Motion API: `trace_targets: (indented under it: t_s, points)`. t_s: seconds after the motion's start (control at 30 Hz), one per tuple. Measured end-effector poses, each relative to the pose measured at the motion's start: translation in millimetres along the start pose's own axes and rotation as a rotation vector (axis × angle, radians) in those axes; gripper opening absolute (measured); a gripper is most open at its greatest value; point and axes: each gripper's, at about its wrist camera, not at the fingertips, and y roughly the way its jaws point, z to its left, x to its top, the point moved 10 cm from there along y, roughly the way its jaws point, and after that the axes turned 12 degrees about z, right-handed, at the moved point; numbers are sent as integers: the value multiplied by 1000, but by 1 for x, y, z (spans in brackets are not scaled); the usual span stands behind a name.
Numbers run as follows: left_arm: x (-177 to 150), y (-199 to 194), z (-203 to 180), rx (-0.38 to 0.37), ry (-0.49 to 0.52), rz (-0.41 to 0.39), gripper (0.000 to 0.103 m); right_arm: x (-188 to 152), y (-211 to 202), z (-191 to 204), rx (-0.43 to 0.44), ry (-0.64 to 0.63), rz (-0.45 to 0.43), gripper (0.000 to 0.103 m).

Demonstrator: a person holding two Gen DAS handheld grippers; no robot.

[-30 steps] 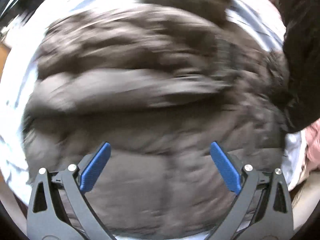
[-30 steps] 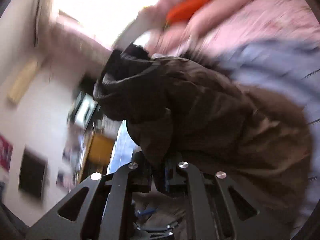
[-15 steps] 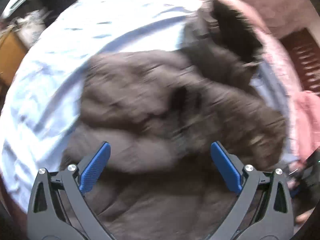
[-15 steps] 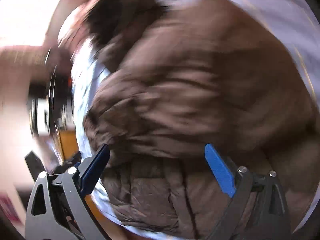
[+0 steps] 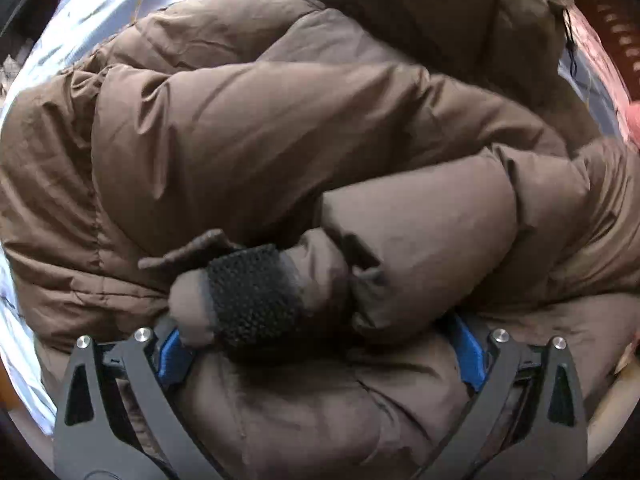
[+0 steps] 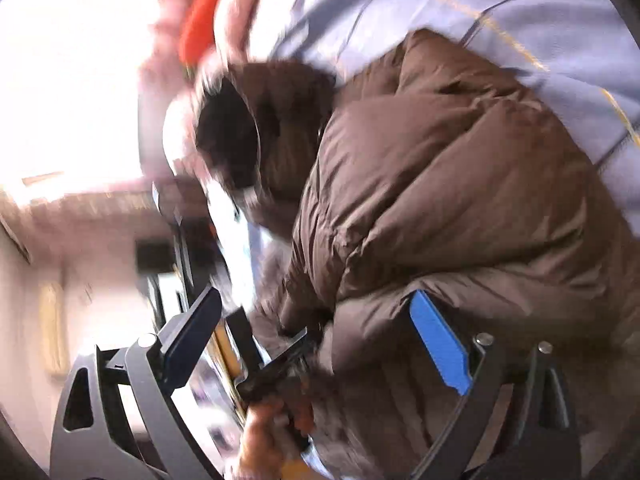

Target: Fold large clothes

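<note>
The brown puffer jacket (image 5: 280, 128) lies bunched on a pale blue bedsheet (image 5: 72, 28), covering most of the sheet in the left wrist view, with the sheet's bare part showing along the left edge and far corner. One sleeve (image 5: 420, 248) is laid across the body, its black knit cuff (image 5: 252, 296) uppermost. The hood (image 6: 240, 136), trimmed in fur, points toward the far side of the bed in the right wrist view. The left gripper (image 5: 316, 354) stands directly over the cuff with jaws wide; the cuff and sleeve end sit between the blue pads, but no pinch is visible. The right gripper (image 6: 316, 344) is also spread wide, clear of the jacket's edge, holding nothing; a hand (image 6: 264, 432) on a dark tool appears between its fingers, blurred. Judgement: the sleeve-folding step is in hand, the body not yet folded. The next move likely calls for closing on the cuff or sleeve and setting it flat, then taking the hem; the padded fill may spring back. Pink bedding (image 6: 240, 20) and an orange object (image 6: 200, 20) lie beyond the sheet; the room behind is bright and too blurred to report.
</note>
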Motion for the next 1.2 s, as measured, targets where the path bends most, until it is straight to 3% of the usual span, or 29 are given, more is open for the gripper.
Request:
trace_targets:
  t_s: [0.03,0.1,0.23,0.37,0.43,0.53,0.63,0.7,0.73,0.77,0.8,0.87,1.0,1.13,1.2]
  points:
    - [-1,0,0,15,1,-2,101,-4,0,-3,-68,-23,54,96]
    - [-2,1,2,19,-21,0,101,-5,-18,-8,-137,-49,30,96]
    - [-6,5,9,1,-45,5,101,5,-80,-3,87,26,-115,96]
    - [-26,6,23,17,-38,-9,101,65,-77,-20,-44,152,-104,96]
    - [-32,8,28,24,-39,-14,101,95,-60,-14,-40,184,-51,96]
    - [-39,11,34,22,-51,-23,101,125,-20,-22,-334,238,52,96]
    - [-46,12,39,23,-54,-39,101,133,12,-50,-526,359,129,96]
    - [-54,12,42,21,-54,-47,101,135,24,-71,-602,433,125,94]
    - [-56,12,44,19,-53,-50,101,136,26,-77,-624,445,120,78]
    - [-55,14,42,17,-52,-51,101,137,25,-83,-663,449,102,51]
    - [-61,12,39,12,-52,-52,101,135,19,-87,-705,453,76,44]
    - [-69,3,33,8,-52,-53,101,129,8,-81,-671,425,50,22]
    - [-73,4,38,0,-47,-61,101,121,-35,-64,-587,363,-56,9]
    - [-71,-6,38,-34,-51,-74,101,153,-95,-45,-437,312,-330,6]
    - [-71,-10,30,-40,-18,-76,101,166,-107,-55,-444,292,-388,6]
